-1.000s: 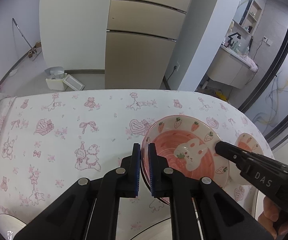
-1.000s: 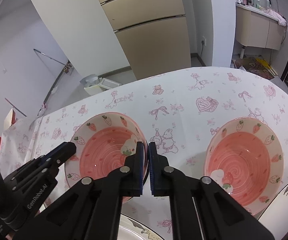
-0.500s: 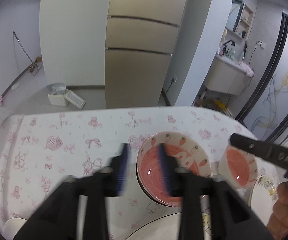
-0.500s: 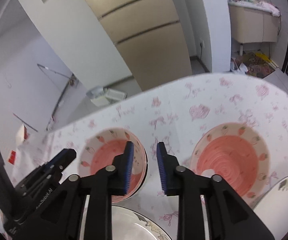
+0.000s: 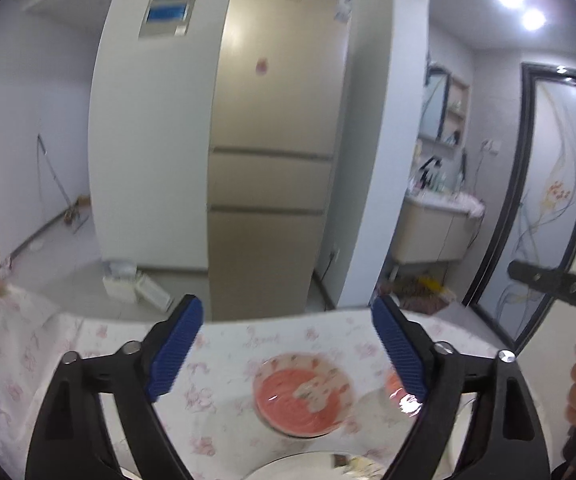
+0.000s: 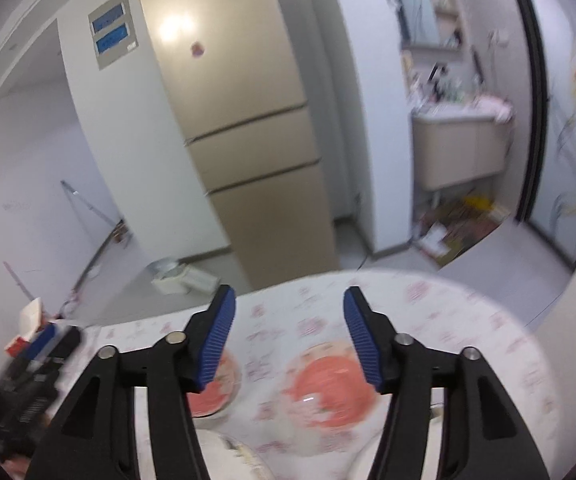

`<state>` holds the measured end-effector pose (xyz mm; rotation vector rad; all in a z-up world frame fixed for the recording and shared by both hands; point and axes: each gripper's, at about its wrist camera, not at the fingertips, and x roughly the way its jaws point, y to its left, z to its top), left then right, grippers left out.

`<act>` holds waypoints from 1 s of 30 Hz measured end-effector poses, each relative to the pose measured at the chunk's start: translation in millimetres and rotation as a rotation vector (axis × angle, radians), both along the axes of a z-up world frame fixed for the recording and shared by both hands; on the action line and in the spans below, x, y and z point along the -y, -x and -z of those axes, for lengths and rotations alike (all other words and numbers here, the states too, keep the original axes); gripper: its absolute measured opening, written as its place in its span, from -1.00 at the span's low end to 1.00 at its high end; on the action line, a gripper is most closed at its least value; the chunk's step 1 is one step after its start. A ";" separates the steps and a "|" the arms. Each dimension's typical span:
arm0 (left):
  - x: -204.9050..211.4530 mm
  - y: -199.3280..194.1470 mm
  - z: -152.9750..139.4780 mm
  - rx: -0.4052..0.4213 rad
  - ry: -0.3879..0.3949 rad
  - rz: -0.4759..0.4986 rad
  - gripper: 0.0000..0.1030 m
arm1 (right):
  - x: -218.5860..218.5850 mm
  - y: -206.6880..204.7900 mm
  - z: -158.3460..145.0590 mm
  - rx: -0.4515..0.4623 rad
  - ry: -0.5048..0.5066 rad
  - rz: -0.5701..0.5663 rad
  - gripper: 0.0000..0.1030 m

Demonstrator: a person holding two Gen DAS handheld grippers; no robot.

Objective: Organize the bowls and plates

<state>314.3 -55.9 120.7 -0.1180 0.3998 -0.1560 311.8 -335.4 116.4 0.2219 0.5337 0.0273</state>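
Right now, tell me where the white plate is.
In the left wrist view the white plate lies at the bottom edge, on the tablecloth just in front of the pink bowl.

Both wrist views look forward along their own fingers, tilted somewhat downward, from above the near edge of the table point(image 5: 228, 364) — neither is close to it. Shared ground: the patterned table, the beige fridge point(image 5: 276, 152) and the washbasin alcove point(image 6: 459, 148) — the right view sits further right and is more blurred.
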 end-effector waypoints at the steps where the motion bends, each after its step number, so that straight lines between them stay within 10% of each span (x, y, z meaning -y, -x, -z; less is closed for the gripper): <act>1: 4.0 6.6 -5.4 0.017 0.021 0.011 1.00 | 6.7 5.1 -0.8 0.018 0.006 0.020 0.17; 13: 109.4 1.8 -47.6 -0.005 0.036 0.117 1.00 | 83.7 -3.1 19.7 -0.030 -0.156 0.117 0.19; 30: 148.1 -68.5 53.1 -0.265 0.043 0.143 1.00 | 108.1 -30.6 59.4 -0.171 -0.189 0.092 0.43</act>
